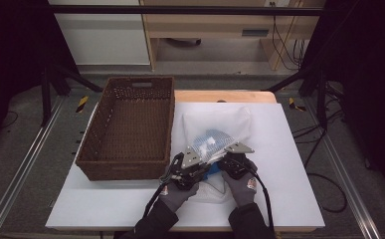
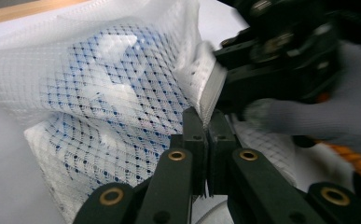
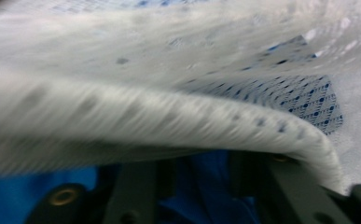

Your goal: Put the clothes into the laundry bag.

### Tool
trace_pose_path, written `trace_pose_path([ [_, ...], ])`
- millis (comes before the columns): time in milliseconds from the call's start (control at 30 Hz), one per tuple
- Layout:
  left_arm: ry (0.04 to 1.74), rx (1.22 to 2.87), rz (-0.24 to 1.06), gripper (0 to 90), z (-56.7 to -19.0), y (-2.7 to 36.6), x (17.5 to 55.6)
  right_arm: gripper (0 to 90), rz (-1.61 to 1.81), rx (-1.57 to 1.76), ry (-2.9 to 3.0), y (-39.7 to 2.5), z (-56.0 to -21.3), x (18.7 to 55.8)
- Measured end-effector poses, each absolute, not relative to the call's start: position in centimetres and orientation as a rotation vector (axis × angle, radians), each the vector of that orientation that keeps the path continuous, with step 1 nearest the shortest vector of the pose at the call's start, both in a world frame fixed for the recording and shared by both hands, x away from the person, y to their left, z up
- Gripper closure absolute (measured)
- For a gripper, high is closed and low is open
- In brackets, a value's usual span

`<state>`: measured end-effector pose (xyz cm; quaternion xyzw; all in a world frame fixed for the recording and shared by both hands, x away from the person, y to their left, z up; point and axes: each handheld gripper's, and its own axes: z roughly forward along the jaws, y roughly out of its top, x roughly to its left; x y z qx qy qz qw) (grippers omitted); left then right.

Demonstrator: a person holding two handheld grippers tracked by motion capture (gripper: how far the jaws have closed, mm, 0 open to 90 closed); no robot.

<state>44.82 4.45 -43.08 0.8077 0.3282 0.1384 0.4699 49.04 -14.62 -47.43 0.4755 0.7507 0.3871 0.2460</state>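
White mesh bag lies on the table right of the wicker basket, blue-and-white item inside. Left gripper is clamped on the bag's mouth edge; right gripper is at the same edge, grip unclear.

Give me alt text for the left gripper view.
The left gripper, jaws closed, pinches the edge of a white mesh bag holding something blue. The gloved right hand and its gripper grasp the same edge just beyond.

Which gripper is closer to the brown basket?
Left. The left gripper sits just off the wicker basket's near right corner, gripping the mesh laundry bag. The right gripper is farther right, beyond it.
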Motion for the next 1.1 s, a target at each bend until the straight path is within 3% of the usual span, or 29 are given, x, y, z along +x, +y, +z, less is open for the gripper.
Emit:
trace_pose_path([
  [333,0.823,1.949,0.348,88.5,-42.4,5.2,45.1,46.3,1.257,1.177,2.071,-16.5,-44.5,43.7],
  [500,0.82,1.943,0.351,88.5,-42.3,5.1,45.0,34.6,1.207,1.187,2.173,-13.8,-46.2,44.7],
  [600,0.822,1.941,0.347,88.6,-42.3,5.2,45.0,34.1,1.152,1.202,2.188,-12.3,-47.7,45.9],
  [700,0.824,1.941,0.342,88.6,-42.5,5.2,45.1,39.1,1.072,1.185,2.212,-11.3,-48.9,46.6],
  [800,0.828,1.94,0.338,88.5,-42.6,5.2,45.1,67.1,1.012,1.182,2.161,-11.3,-48.8,46.6],
  [833,0.827,1.939,0.337,88.5,-42.6,5.2,45.1,71.0,1.015,1.203,2.148,-11.5,-48.8,46.8],
  [1100,0.78,1.935,0.318,88.6,-42.0,5.1,44.3,73.7,1.167,1.313,1.982,-12.2,-47.6,48.5],
])
